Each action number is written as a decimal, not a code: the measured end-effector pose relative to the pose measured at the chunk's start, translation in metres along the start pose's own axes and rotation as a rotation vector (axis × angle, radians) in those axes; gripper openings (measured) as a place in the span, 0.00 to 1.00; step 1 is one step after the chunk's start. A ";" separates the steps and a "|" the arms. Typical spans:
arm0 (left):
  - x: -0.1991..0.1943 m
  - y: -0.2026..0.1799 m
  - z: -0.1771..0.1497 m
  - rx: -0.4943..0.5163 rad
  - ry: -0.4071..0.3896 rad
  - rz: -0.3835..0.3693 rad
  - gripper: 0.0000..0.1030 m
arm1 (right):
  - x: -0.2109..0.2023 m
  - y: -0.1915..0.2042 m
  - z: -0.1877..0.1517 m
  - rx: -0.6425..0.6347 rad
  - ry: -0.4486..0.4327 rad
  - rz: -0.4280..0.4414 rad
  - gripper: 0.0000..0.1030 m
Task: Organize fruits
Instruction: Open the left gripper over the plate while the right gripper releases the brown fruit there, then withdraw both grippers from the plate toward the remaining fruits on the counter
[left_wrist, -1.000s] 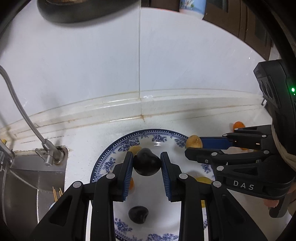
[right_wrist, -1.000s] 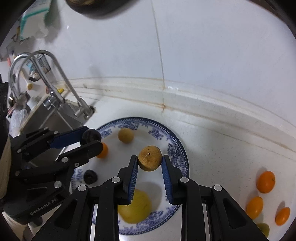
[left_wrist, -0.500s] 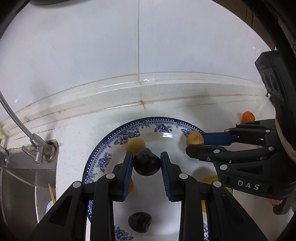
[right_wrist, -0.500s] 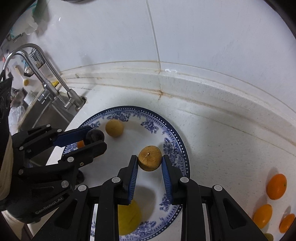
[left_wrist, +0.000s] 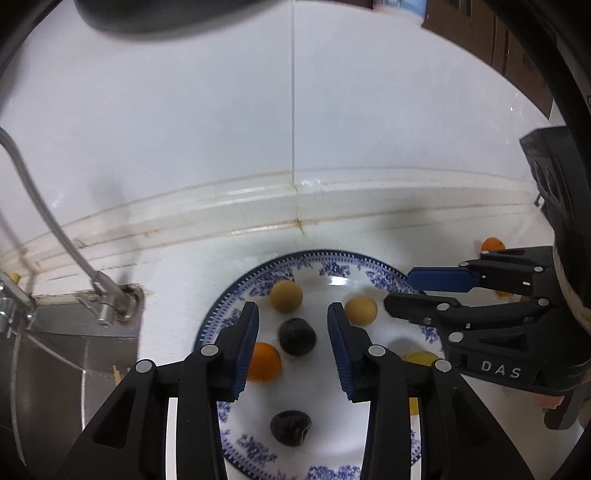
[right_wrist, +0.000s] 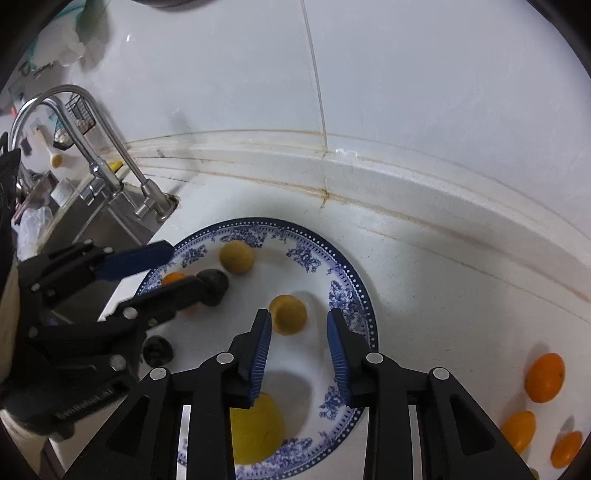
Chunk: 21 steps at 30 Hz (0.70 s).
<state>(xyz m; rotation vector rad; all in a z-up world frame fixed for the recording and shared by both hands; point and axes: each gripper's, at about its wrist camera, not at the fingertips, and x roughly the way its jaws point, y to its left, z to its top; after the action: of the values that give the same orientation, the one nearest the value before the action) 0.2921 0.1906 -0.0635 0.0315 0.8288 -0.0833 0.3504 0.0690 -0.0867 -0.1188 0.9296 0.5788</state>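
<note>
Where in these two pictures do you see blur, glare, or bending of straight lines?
Left wrist view: the faucet and top edge are smeared by motion blur, and glare sits on the plate. Right wrist view: sharper; the fisheye bends the backsplash ledge into an arc, and a soft shadow lies on the plate.

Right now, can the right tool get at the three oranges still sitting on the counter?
Probably yes. The right tool is open and empty above the plate, and the oranges lie on bare counter on its own side, beyond the plate's rim, with nothing between. The left tool is on the far side.
</note>
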 end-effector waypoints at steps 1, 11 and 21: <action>-0.007 -0.002 0.001 -0.001 -0.013 0.001 0.37 | -0.004 0.000 0.000 0.004 -0.009 -0.001 0.32; -0.060 -0.032 0.002 0.020 -0.119 0.004 0.42 | -0.071 0.001 -0.018 0.050 -0.127 -0.009 0.32; -0.101 -0.072 0.000 0.031 -0.202 -0.053 0.48 | -0.141 -0.008 -0.048 0.098 -0.241 -0.088 0.32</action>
<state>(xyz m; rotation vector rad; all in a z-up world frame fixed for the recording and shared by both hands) 0.2180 0.1256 0.0116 0.0293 0.6264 -0.1466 0.2550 -0.0132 -0.0062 -0.0016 0.7128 0.4539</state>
